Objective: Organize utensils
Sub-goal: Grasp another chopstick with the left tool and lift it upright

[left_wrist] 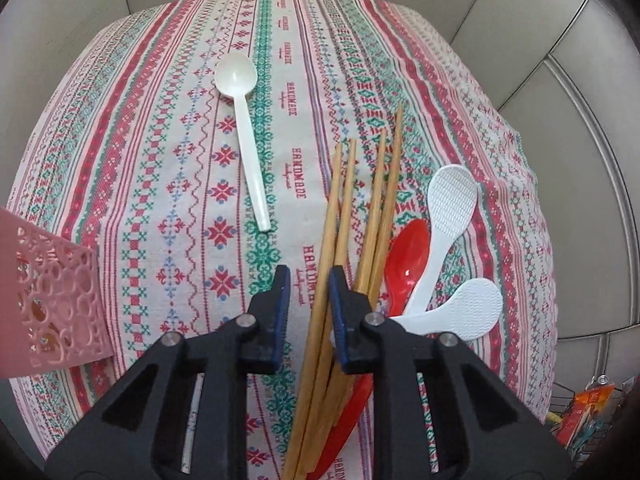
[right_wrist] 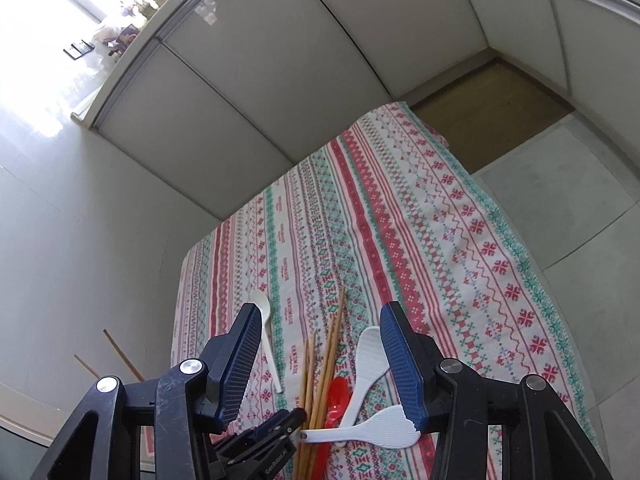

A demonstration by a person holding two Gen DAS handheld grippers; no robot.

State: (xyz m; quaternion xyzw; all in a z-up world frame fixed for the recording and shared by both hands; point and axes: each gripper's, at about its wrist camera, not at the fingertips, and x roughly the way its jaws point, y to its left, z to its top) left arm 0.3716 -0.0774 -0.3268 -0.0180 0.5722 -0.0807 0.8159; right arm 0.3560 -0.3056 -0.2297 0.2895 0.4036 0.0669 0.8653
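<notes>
- Striped cross-stitch tablecloth (left_wrist: 160,140) in red, green and cream covers the table, and pale wall panels (right_wrist: 260,80) stand behind it.
- We see the left gripper (left_wrist: 309,270) pointing steeply down over the near half of the chopstick bundle (left_wrist: 348,200). Its blue pads are drawn close together but not clamped. One chopstick runs between them, lying against the right-hand pad, and a strip of cloth shows between it and the other pad.
- We count at least four chopsticks in the bundle, lying roughly parallel with their thin tips pointing away from us. Nearer the gripper they overlap, so we cannot give an exact count.
- Touching the bundle on its right in the left wrist view lies one red spoon (left_wrist: 408,256), its handle running under the sticks.
- Just beyond the red spoon, still to the right of the bundle, lie two white rice paddles, one (left_wrist: 452,196) angled up beside the spoon and the other (left_wrist: 476,308) lying crosswise nearer us.
- Left of the bundle and apart from it lies one cream plastic spoon (left_wrist: 240,92), bowl up and handle toward us.
- Well to the left of the bundle, at the table's edge, stands one pink openwork basket (left_wrist: 60,300).
- From the right wrist view, we find the right gripper (right_wrist: 321,306) hovering above the bundle, tilted down, its jaws spread wide with nothing between them.
- Far left of the bundle in that view, two more chopsticks (right_wrist: 120,354) stick up at a slant behind this gripper's frame.
</notes>
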